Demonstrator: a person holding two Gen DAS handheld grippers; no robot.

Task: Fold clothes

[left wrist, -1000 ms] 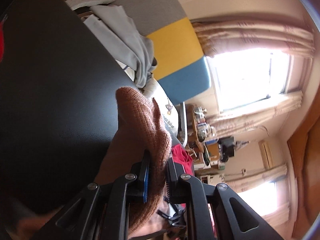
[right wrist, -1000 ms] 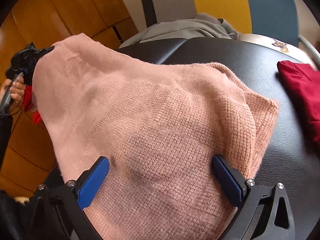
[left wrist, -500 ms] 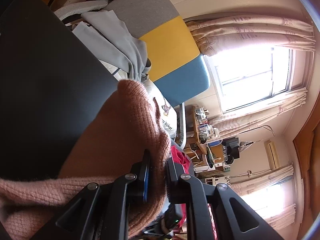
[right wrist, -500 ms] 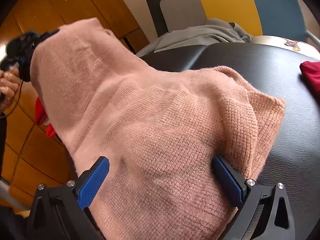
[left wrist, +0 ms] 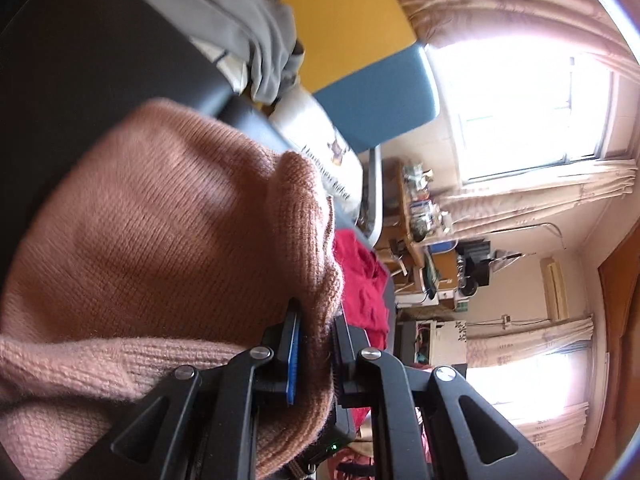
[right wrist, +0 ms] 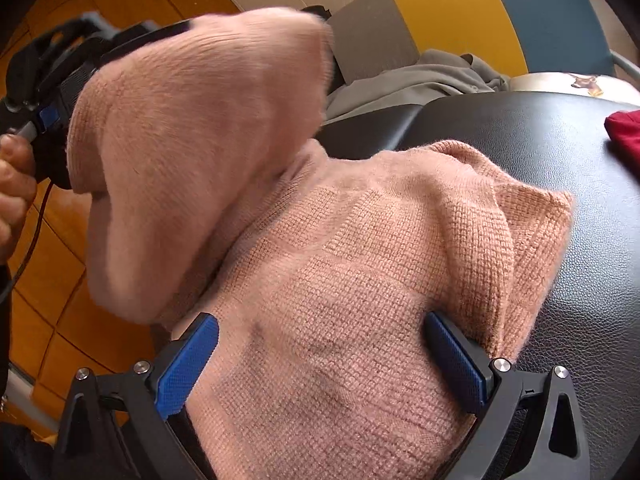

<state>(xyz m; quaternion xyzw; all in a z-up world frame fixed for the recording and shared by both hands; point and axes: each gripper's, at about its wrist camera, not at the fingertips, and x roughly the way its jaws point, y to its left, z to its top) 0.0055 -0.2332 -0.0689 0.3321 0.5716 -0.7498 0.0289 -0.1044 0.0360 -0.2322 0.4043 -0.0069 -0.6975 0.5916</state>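
A pink knitted sweater lies on the black padded table. My left gripper is shut on an edge of the sweater and holds it lifted above the table. In the right wrist view that lifted part curls over toward the rest of the garment. My right gripper is open, its blue pads wide apart, with the sweater lying between them.
A red garment lies on the table's right side and shows in the right wrist view. Grey clothes are piled on a chair with a grey, yellow and blue back. Wooden wall panels stand at the left.
My left gripper has carried the held sweater edge up and over toward the right, folding it across the garment. My right gripper has stayed open on the sweater.
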